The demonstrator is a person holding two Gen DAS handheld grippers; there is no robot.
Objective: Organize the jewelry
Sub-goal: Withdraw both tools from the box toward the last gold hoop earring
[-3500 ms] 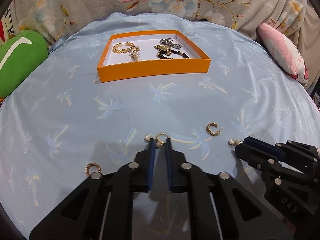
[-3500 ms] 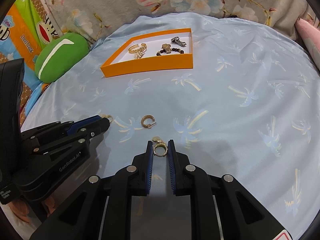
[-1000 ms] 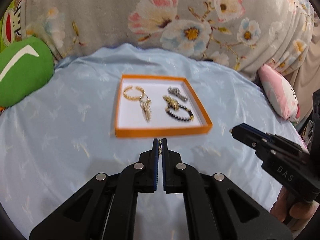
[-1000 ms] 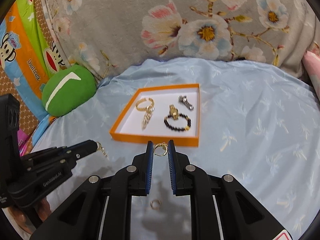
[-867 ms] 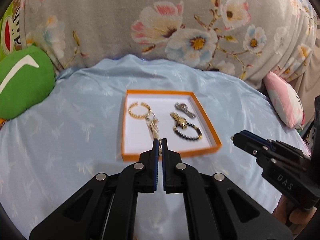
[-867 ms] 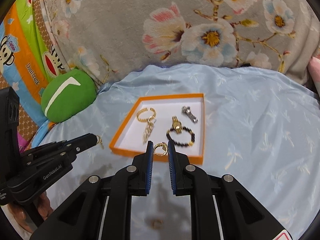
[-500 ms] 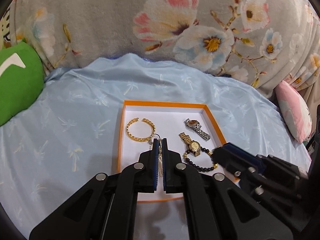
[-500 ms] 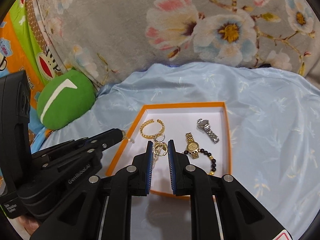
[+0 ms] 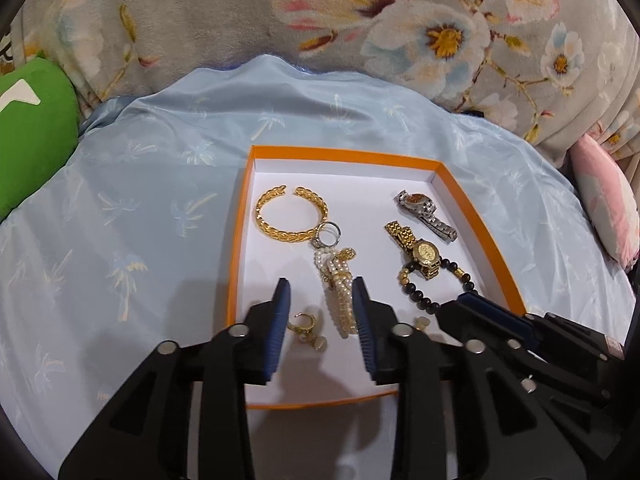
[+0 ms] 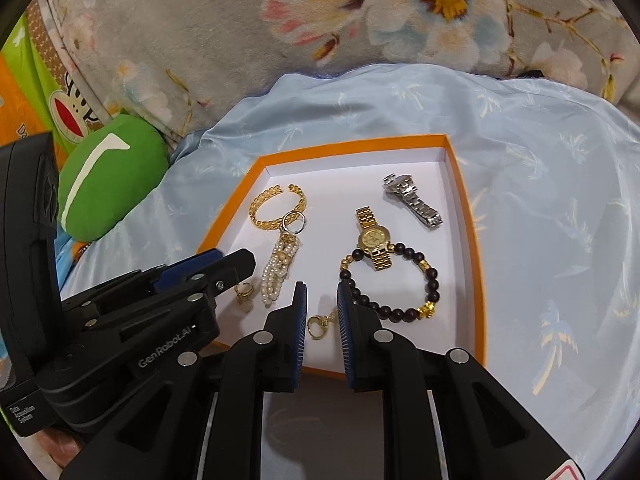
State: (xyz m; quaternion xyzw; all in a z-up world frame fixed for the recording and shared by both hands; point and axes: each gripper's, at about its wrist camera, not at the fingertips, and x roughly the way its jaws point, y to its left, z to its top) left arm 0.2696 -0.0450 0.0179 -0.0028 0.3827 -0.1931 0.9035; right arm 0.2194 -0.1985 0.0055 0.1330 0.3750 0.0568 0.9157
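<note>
Both grippers hang over the near end of the orange tray (image 9: 480, 216), which sits on a pale blue cloth (image 9: 140, 184) printed with palm trees. The left gripper (image 9: 320, 312) is released, its blue-padded jaws spread wide, and a small gold earring (image 9: 306, 326) lies on the white tray floor in the gap between them, touching neither pad. The pearl strand (image 9: 338, 292) runs away from the gripper just inside its right jaw, and beyond the fingertips its far end meets a silver ring (image 9: 328, 232) and a gold cuff bracelet (image 9: 290, 216). The right gripper (image 10: 322, 312) is also let go, jaws parted, with a second gold earring (image 10: 318, 326) resting on the tray floor between its pads. Ahead of it and slightly to its right lies the dark bead bracelet (image 10: 400, 300) with gold spacers; the gold watch (image 10: 374, 240) overlaps that bracelet's far side, and the silver watch (image 10: 412, 198) lies farther off toward the tray's far right corner. Seen from the right wrist, the left gripper reaches in from the left, its tips just beside the pearl strand. A green cushion (image 10: 108, 176) sits beyond the tray's left side, against a floral blanket (image 10: 360, 12).
</note>
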